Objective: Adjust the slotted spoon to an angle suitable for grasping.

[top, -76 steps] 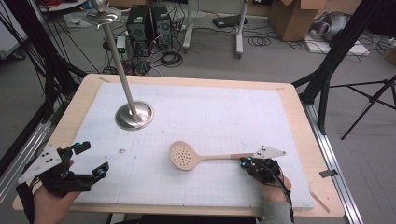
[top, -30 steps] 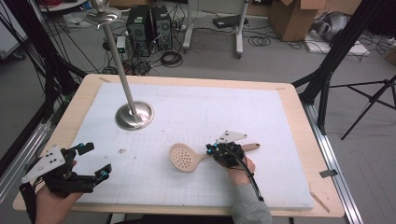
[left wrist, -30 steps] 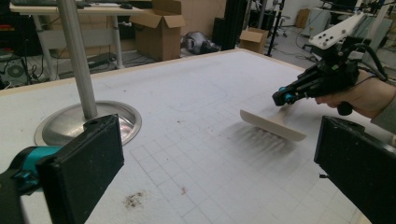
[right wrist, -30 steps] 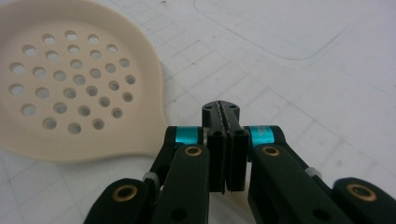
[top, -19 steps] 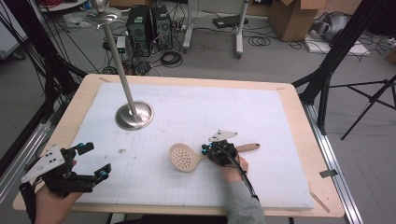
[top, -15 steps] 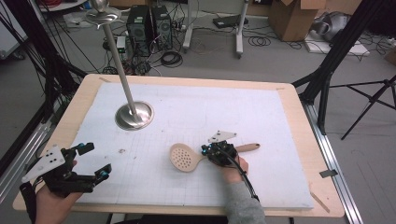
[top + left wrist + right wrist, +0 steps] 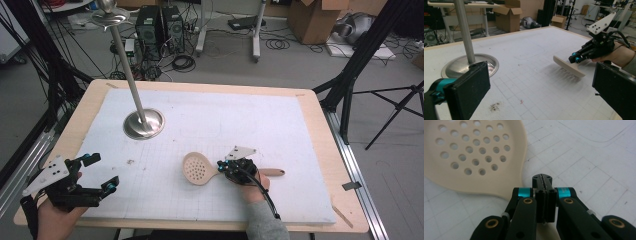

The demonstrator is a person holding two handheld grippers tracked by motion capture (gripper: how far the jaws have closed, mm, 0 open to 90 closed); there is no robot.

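Note:
A cream slotted spoon (image 7: pixel 199 168) lies on the white gridded mat, its round head to the left and its handle pointing right. My right gripper (image 7: pixel 220 167) is over the neck of the handle, just right of the head. In the right gripper view the gripper's (image 7: pixel 544 180) jaws are pressed together with nothing seen between the pads, and the spoon's head (image 7: pixel 474 152) lies just ahead with the handle passing under them. My left gripper (image 7: pixel 104 172) rests open at the mat's front left corner, far from the spoon (image 7: pixel 569 66).
A metal stand (image 7: pixel 144 123) with a round base and a tall pole stands at the mat's back left. The mat (image 7: pixel 280 125) covers a wooden table. A cable trails from the right gripper along the sleeve. Small dirt marks (image 7: pixel 494 107) lie ahead of the left gripper.
My right gripper has slid left from the end of the spoon's handle to its neck beside the head. The spoon and the left gripper have stayed in place.

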